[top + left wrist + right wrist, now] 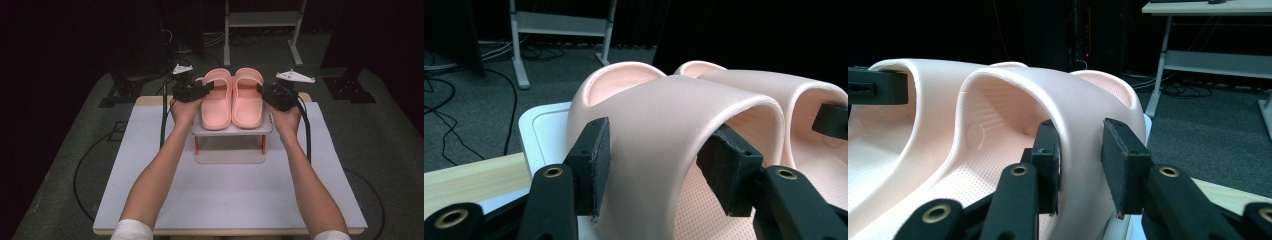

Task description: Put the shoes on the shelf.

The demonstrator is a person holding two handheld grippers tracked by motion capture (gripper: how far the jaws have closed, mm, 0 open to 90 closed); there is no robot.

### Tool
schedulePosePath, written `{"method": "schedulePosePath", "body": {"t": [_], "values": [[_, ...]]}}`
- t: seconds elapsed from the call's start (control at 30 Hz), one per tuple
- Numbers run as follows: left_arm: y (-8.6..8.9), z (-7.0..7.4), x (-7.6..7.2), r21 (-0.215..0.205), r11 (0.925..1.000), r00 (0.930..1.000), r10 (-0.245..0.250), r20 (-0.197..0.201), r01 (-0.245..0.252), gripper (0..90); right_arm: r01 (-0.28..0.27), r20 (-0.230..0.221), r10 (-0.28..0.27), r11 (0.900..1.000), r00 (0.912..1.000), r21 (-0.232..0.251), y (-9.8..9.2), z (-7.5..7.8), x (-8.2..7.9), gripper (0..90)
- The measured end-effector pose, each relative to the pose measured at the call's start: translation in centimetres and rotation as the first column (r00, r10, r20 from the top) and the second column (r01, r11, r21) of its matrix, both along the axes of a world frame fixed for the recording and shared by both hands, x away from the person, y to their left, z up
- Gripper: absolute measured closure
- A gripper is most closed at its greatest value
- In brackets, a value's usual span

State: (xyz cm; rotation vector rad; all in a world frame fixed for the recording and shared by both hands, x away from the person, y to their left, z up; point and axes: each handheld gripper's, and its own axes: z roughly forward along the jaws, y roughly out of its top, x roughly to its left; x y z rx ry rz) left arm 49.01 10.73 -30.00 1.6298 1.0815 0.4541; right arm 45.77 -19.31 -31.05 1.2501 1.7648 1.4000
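Note:
Two pink slippers lie side by side on a small white stand (231, 130) at the far middle of the table. My left gripper (207, 89) (654, 170) is shut on the left slipper (216, 106) (664, 115): one pad is outside the strap's side, the other under the strap. My right gripper (261, 90) (1080, 160) is shut on the strap wall of the right slipper (247, 106) (1048, 95), with one pad inside and one outside. Each gripper view shows the other slipper (804, 100) (923, 85) with the other gripper's jaw tip on it.
The stand has a lower shelf (230, 156) and orange legs. It sits on a light grey table (225, 200) with a wooden far edge. Cables run down both sides. A metal frame (262, 20) and dark equipment stands are on the floor beyond.

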Motion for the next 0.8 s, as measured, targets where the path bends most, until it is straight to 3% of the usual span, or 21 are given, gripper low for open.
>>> {"method": "schedulePosePath", "body": {"t": [0.43, 0.8], "values": [[0.3, 0.6, -0.8, 0.018, 0.9998, 0.9999, -0.005, 0.013, 0.004, 42.6, -0.014, -0.003, 0.015, 1.0, 0.9999, 0.019, -0.8, -0.3, -0.5, 62.1], [0.9, 0.6, -1.9, 0.002, 0.9999, 0.9995, -0.015, 0.028, 0.015, 41.5, -0.03, 0.01, 0.03, 0.999, 0.9995, 0.022, -1.4, 0.1, -1.8, 58.4]]}}
